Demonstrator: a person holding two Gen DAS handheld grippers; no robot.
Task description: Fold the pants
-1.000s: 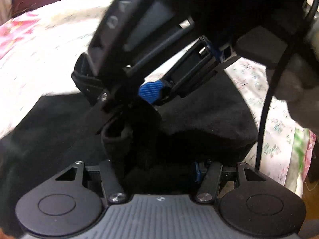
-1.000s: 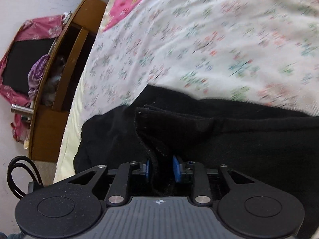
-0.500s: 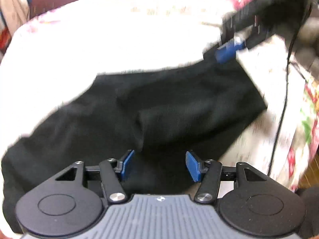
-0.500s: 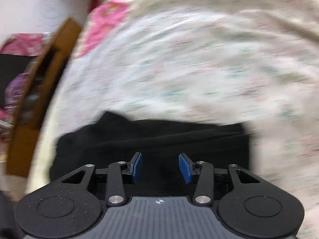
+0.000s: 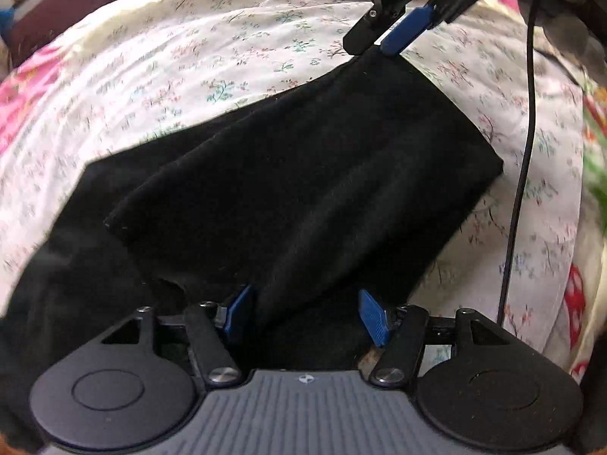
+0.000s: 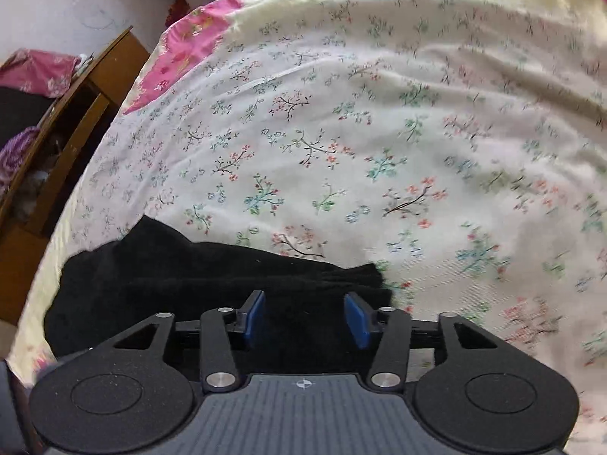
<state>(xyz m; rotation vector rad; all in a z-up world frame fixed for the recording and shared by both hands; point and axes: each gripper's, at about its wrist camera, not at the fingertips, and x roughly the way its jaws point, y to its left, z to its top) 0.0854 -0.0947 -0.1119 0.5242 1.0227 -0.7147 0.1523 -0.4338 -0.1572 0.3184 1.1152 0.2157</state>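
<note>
Pants [image 5: 296,189] folded on floral bedsheet [image 6: 341,132]

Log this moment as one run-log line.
pants: folded over on bedsheet | left gripper: open, just widened | right gripper: open, just released

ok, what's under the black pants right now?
The black pants lie folded on the floral bedsheet, one layer over another. The sheet shows all round them. Whatever lies directly beneath the cloth is covered and cannot be seen.
</note>
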